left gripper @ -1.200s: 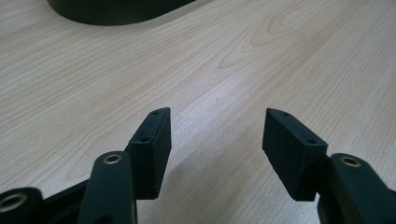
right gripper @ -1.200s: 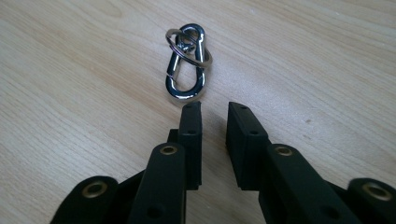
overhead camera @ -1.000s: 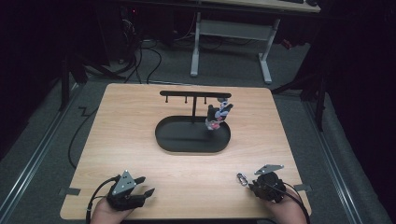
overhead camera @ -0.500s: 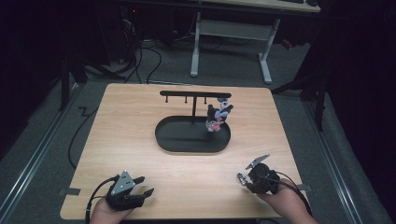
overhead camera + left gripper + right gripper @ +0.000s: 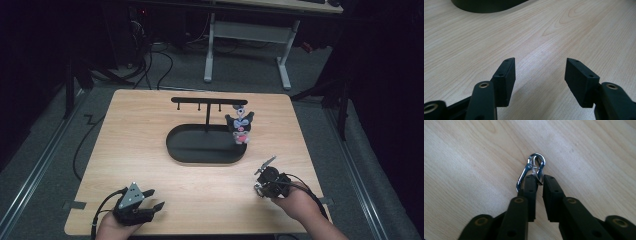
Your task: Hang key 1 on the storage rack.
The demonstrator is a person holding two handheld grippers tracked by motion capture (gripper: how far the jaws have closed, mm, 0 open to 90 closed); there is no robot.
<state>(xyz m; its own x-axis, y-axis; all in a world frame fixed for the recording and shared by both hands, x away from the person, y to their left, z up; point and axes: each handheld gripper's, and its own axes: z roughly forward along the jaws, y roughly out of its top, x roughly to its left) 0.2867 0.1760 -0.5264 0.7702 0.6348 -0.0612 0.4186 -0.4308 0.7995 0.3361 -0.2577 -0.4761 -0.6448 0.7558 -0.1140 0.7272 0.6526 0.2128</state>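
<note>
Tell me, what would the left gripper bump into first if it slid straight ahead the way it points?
Probably the black oval tray. The left gripper has open fingers over bare table, and the tray's edge lies ahead, slightly left, so it might just pass it.

The left black plastic two-jaw claw [image 5: 150, 204] carries a grey three-cornered plate on top, and a black cable curls off at 9 o'clock. The right black plastic two-jaw claw [image 5: 265, 167] trails a black cable toward 4 o'clock. Both have blocky jaw pads with small screw holes and brass-ringed pivot pins.
</note>
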